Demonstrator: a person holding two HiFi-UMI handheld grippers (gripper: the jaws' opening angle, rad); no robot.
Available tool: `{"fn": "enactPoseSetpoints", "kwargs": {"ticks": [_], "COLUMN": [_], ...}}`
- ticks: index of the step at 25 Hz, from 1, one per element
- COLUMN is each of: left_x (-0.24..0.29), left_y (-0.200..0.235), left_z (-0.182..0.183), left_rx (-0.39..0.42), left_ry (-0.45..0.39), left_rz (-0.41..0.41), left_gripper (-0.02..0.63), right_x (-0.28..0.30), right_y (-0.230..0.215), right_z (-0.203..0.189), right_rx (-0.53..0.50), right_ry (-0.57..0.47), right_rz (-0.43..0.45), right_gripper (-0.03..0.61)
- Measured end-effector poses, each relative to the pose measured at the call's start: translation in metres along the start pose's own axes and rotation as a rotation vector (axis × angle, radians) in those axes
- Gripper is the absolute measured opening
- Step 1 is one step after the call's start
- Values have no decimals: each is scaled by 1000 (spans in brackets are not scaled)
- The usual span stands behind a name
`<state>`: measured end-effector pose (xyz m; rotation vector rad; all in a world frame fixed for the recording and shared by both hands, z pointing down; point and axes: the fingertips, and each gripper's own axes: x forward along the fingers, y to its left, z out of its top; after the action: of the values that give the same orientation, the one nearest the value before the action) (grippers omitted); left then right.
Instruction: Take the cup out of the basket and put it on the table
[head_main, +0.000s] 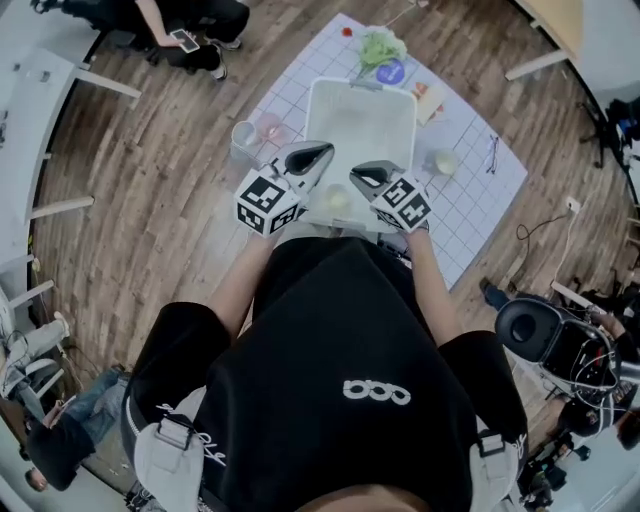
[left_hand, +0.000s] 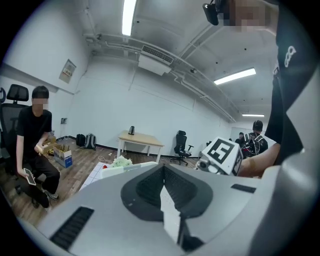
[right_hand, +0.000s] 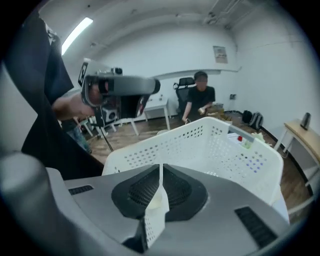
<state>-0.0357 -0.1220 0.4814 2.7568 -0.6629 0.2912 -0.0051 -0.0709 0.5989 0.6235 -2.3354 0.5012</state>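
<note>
Progress: nothing done yet. Both tools are only on the approach.

Left gripper (head_main: 318, 153): jaws pressed together, nothing between them. It hangs over the near left corner of the basket (head_main: 362, 90).

Cup (head_main: 337, 200): a pale round thing, which I take for it, lies inside the basket at the near end, between my two tools. Neither touches it.

Right gripper (head_main: 366, 176): jaws together, empty, over the near right part of the basket and tipped down toward its floor.

Left to do: spread one pair of jaws, pinch the cup, lift it over the wall, set it on the grid mat (head_main: 480, 200).

Surroundings: two clear glasses (head_main: 248, 135) just beside the basket's left wall; a small pale cup (head_main: 443, 161) and spectacles (head_main: 495, 150) on the right. In my judgement the basket wall is the only real obstacle, and bare mat remains on the near right.
</note>
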Motion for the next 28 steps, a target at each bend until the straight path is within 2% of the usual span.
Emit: {"fn": "enactPoseSetpoints", "kwargs": {"ticks": [5, 11, 20, 24, 28], "left_x": [-26, -57, -92, -101, -107], "left_y": [16, 31, 52, 56, 56], "left_z": [-13, -34, -48, -50, -49], "left_rx": [-34, -98, -149, -150, -154], "left_ry": [-10, -28, -41, -44, -47], "left_rz": [57, 145, 239, 258, 272], "left_gripper": [9, 9, 9, 9, 9], "right_x": [62, 110, 139, 149, 152], "right_y": [7, 6, 9, 13, 11], "right_z": [-24, -72, -122, -139, -147], "right_rx": [-149, -299, -348, -352, -377], "right_ry": [228, 474, 671, 707, 733], "right_rz": [97, 188, 274, 291, 269], "right_gripper": [30, 31, 34, 34, 33]}}
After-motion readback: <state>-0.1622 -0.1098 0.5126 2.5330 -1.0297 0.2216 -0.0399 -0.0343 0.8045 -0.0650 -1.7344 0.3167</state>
